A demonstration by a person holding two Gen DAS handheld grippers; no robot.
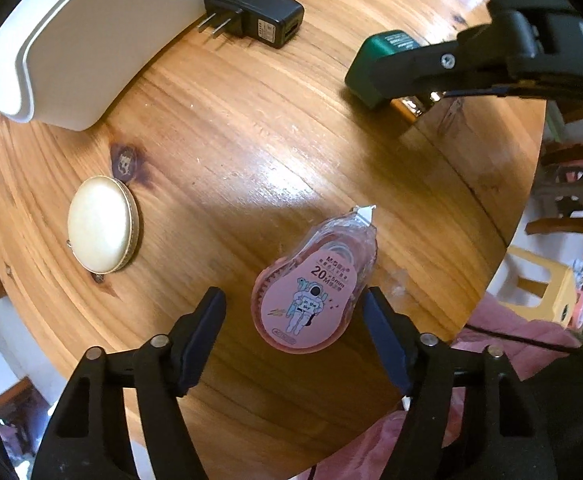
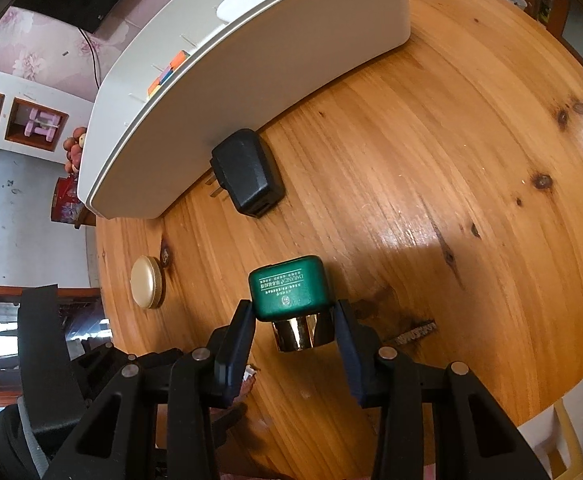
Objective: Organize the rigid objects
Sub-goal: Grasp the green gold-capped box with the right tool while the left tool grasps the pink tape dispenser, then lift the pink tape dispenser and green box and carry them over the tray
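A pink correction-tape dispenser (image 1: 311,292) in clear wrap lies on the round wooden table (image 1: 251,140). My left gripper (image 1: 294,320) is open around its near end, fingers on either side, not touching. My right gripper (image 2: 293,320) is shut on a green bottle with a gold cap (image 2: 289,290); the bottle also shows in the left wrist view (image 1: 375,64) between the right gripper's fingers. A black plug adapter (image 1: 253,12) (image 2: 247,172) lies against the white organizer box (image 1: 71,40) (image 2: 231,92). A round cream compact (image 1: 101,224) (image 2: 147,282) lies at the left.
The white box holds a colourful cube (image 2: 169,74) and a white oval item (image 2: 237,6). The table edge runs at the right (image 1: 507,240). A yellow stool (image 1: 539,288) and pink cloth (image 1: 511,344) are beyond it.
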